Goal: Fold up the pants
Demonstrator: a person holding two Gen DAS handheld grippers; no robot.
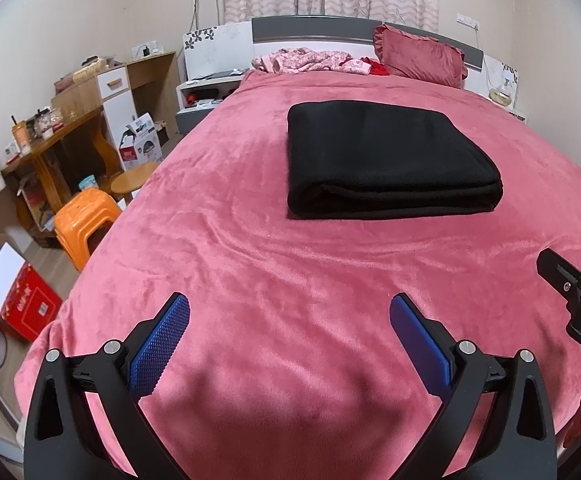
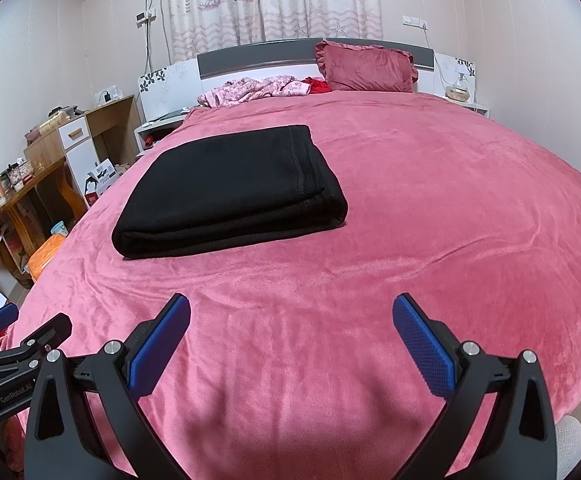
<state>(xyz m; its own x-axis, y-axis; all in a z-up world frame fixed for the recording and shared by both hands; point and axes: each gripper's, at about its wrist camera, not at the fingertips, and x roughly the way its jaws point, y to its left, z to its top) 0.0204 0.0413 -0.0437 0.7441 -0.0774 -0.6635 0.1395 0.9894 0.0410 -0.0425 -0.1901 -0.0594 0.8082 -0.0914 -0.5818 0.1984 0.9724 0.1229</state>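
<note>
I had the left gripper hanging over the near end of the bed, its blue-padded fingers spread wide with nothing between them but pink blanket. My right gripper was just as wide apart and likewise empty, held beside the left one; each showed at the edge of the other's camera. The black pants lay folded into a thick, neat rectangle in the middle of the bed, well ahead of both grippers and touched by neither. From the left wrist camera I saw the folded layers stacked along the near edge; from the right wrist camera the bundle sat off to my left, with a stitched hem running along its right side. Up at the headboard a red ruffled pillow leaned beside a crumpled pink patterned garment. An orange plastic stool stood on the floor left of the bed.
</note>
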